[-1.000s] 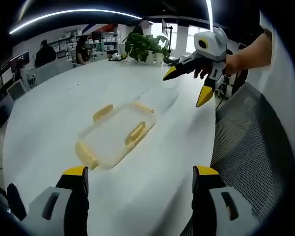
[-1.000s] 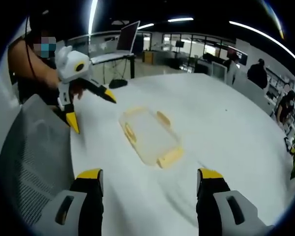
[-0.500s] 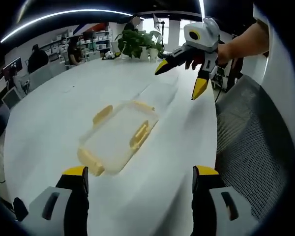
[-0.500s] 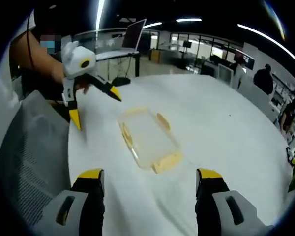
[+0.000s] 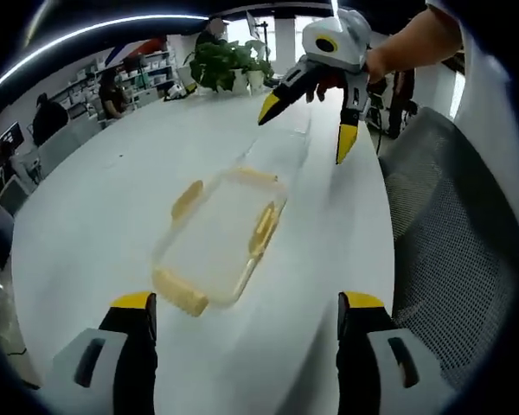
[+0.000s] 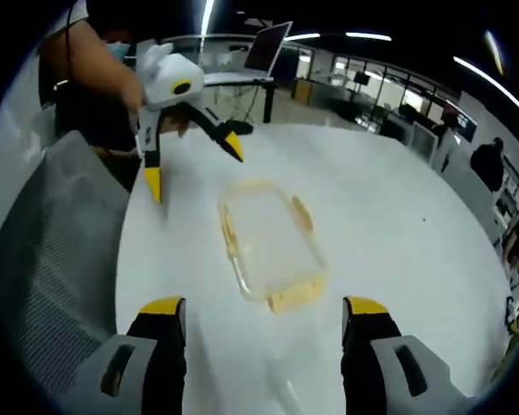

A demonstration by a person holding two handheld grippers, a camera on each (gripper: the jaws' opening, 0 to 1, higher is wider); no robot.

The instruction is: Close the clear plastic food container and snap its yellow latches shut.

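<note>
The clear plastic container (image 5: 218, 242) (image 6: 270, 235) lies flat on the white table (image 5: 86, 216), with yellow latches (image 5: 264, 226) (image 6: 300, 213) along its sides and ends. Just beyond it in the left gripper view lies a second clear flat piece (image 5: 283, 154). My left gripper (image 5: 247, 303) is open, its jaws on either side of the container's near end. In the right gripper view it hangs open (image 6: 193, 166) above the container's far end. My right gripper (image 6: 263, 305) is open too. It hovers (image 5: 306, 128) over the clear piece in the left gripper view, held by a hand.
A grey mesh chair (image 5: 450, 225) (image 6: 43, 242) stands at the table edge beside the person. Potted plants (image 5: 221, 62) sit at the far end of the table. A laptop (image 6: 268, 47) and desks with people fill the background.
Both cameras have come in closer over the container, which now looks larger and more lengthwise. Each gripper has neared its end of the container. Both stay open; the container has not moved.
</note>
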